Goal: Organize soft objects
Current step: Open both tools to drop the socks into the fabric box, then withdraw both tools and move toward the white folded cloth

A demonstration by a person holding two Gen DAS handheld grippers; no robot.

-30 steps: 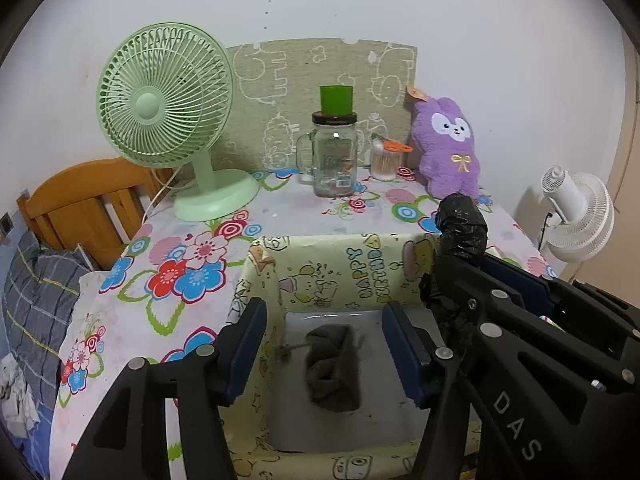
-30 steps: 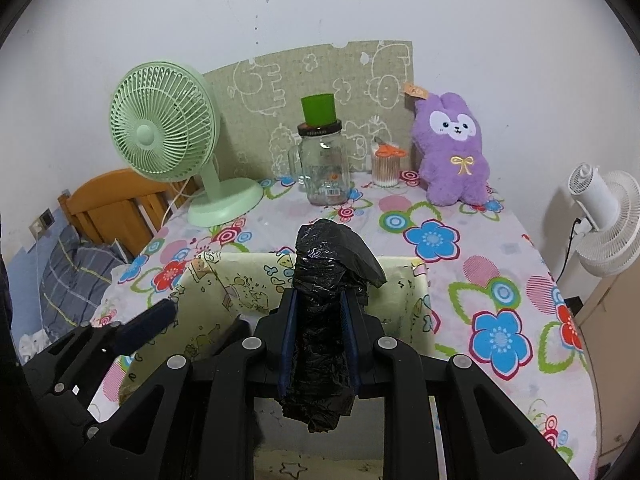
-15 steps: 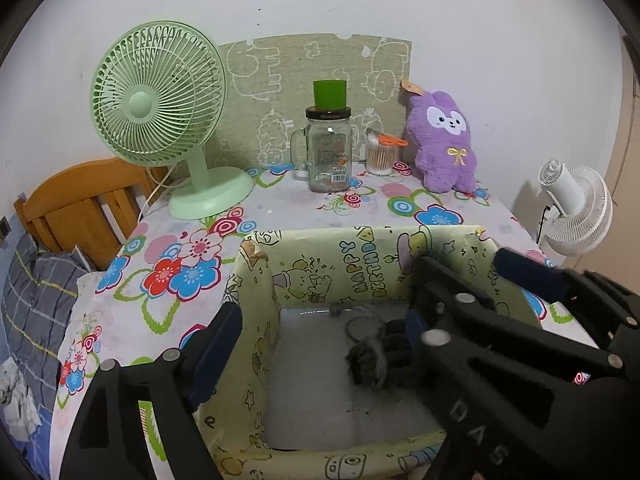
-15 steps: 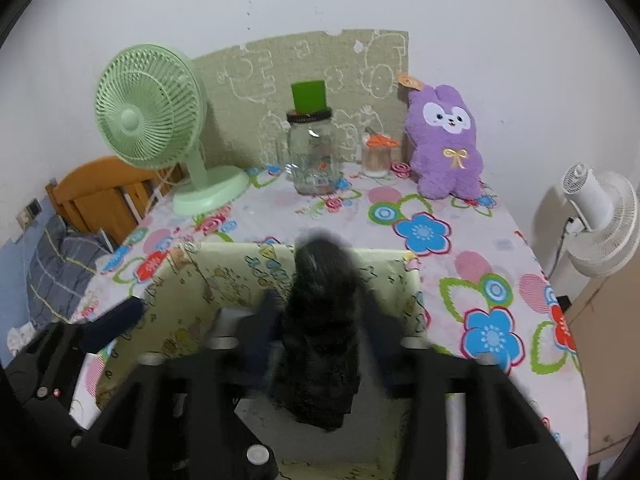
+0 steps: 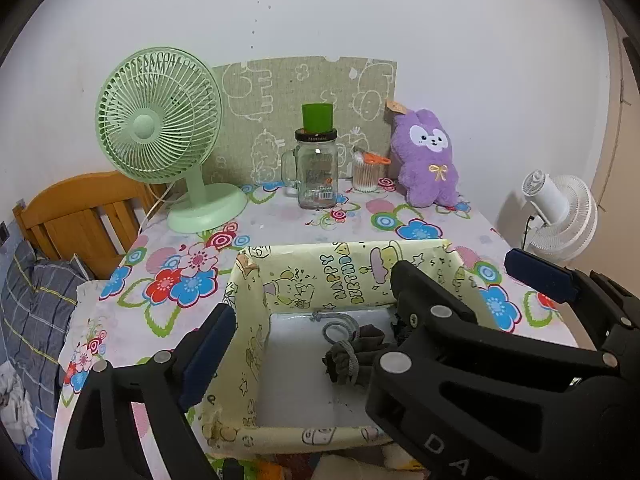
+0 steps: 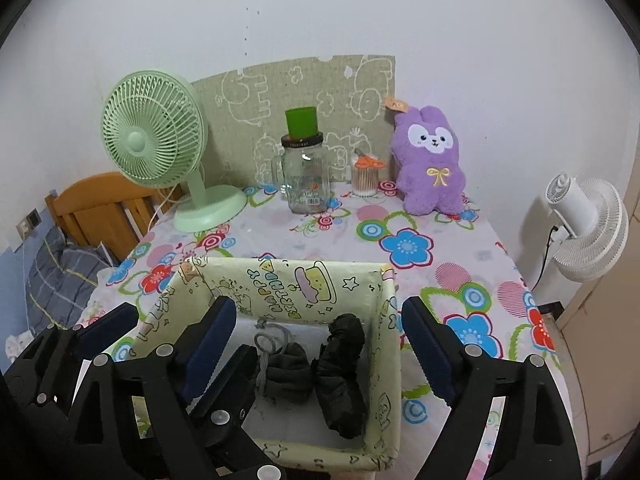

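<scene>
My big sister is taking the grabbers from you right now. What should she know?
Right gripper: open, holds nothing, above the yellow box.
Left gripper: open, holds nothing, at the same box.
In the box: black bundle by the right wall, grey drawstring pouch beside it.
Done: both of those are in the box.
Left: the purple plush bunny sits at the back of the table, perhaps next; some soft things show past the box's near edge, too cut off to name.
</scene>
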